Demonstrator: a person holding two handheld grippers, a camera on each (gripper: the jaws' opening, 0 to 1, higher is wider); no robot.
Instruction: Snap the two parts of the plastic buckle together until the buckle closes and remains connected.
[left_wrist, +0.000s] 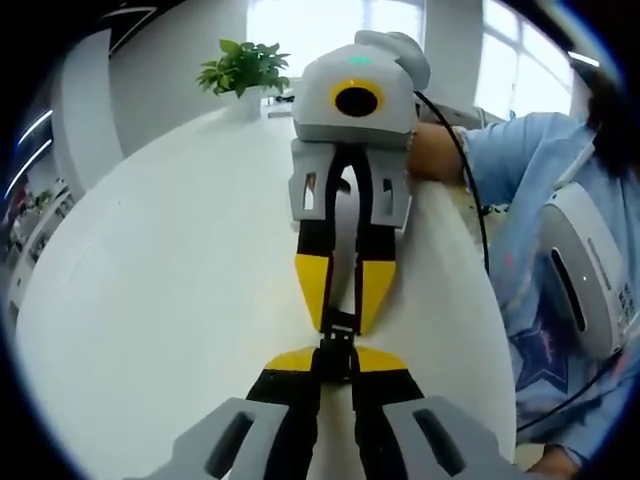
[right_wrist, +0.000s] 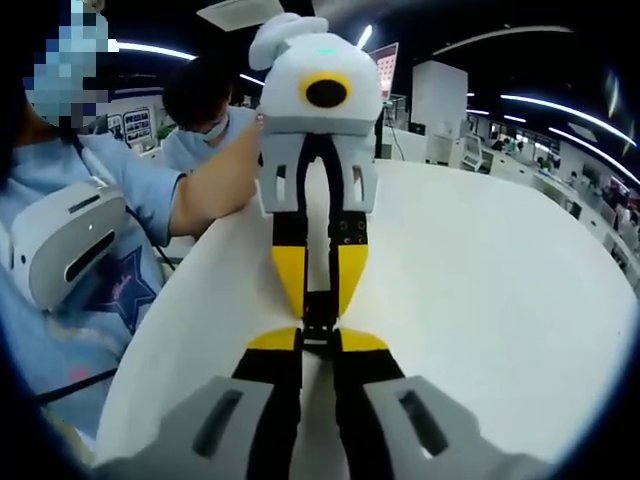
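Observation:
My two grippers meet tip to tip low over the white table. In the left gripper view, my left gripper rises from the bottom, its yellow-tipped jaws shut on one part of the black plastic buckle. My right gripper reaches down from above, shut on the other part. In the right gripper view, my right gripper grips the buckle from below and my left gripper from above. The two black parts touch between the tips; I cannot tell whether they are latched.
A person in a light blue top stands at the table's edge, with a white device at the chest. A potted plant stands at the far side. Another person sits behind. White tabletop spreads wide beside the grippers.

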